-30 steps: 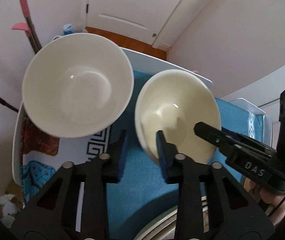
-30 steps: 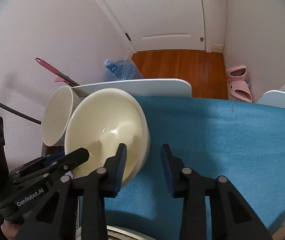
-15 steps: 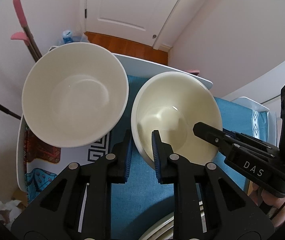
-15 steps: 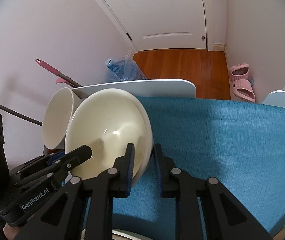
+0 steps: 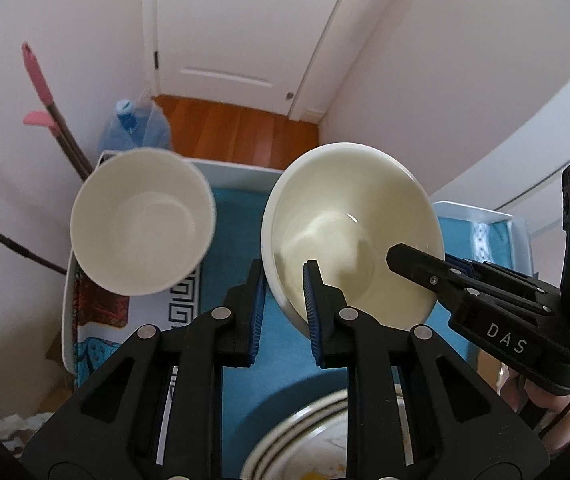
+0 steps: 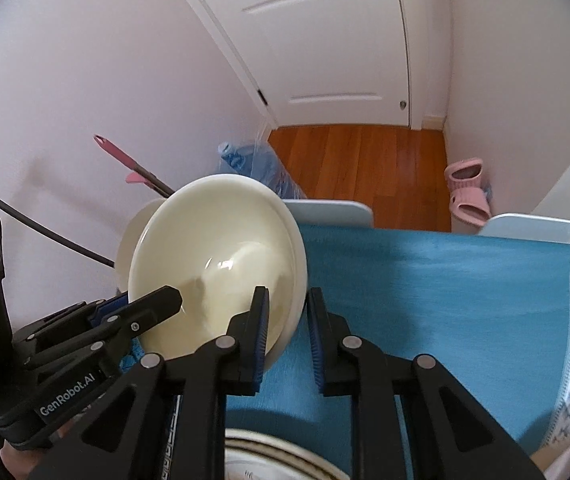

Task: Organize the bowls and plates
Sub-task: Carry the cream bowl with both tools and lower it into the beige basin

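Note:
A cream bowl (image 5: pixel 349 232) (image 6: pixel 217 264) hangs tilted above the blue-covered table (image 5: pixel 237 208) (image 6: pixel 425 280), held from two sides. My left gripper (image 5: pixel 283 280) (image 6: pixel 145 304) is shut on its near-left rim, one pad inside and one outside. My right gripper (image 6: pixel 287 300) (image 5: pixel 425 264) is shut on the opposite rim the same way. A deeper white bowl (image 5: pixel 141 220) stands on the table to the left, and only its edge (image 6: pixel 125 248) shows behind the cream bowl in the right wrist view. A plate with dark rings (image 5: pixel 305 440) (image 6: pixel 269 456) lies below the grippers.
A patterned cloth (image 5: pixel 97 308) covers the table's left end. Beyond the table are a blue water bottle (image 5: pixel 133 128) (image 6: pixel 261 168), a pink-handled mop (image 5: pixel 41 88), pink slippers (image 6: pixel 467 188), a wooden floor and a white door. A person's hand (image 5: pixel 545 412) holds the right gripper.
Both grippers closed on the cream bowl's rim, then rose with it. The table and the white bowl now look smaller and farther below.

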